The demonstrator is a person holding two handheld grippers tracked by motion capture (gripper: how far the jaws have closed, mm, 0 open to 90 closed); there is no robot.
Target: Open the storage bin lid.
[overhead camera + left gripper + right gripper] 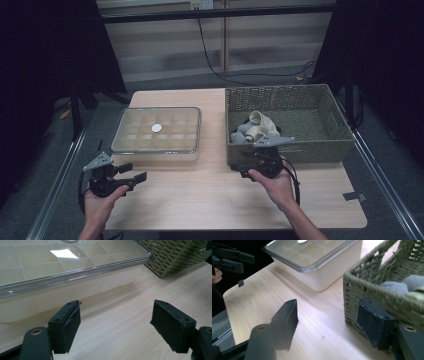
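Note:
A white compartment box (156, 150) with a clear lid (157, 129) sits on the wooden table (210, 195), left of a green woven basket (320, 148). Rolled grey and cream socks (255, 128) lie in the basket's left corner. My left gripper (134, 173) is held at the table's left front, near the box's front corner, open with nothing between its jaws. In the left gripper view the left gripper (116, 325) faces the box's front wall (82, 293). My right gripper (247, 167) hangs by the basket's front left corner, open; one pad (374, 325) is against the wicker wall (372, 292).
A black cable (235, 72) trails on the floor behind the table. A metal rail (385, 175) runs along the right side, another along the left. A strip of dark tape (354, 196) sits on the table's right edge. Bare wood lies between the two hands.

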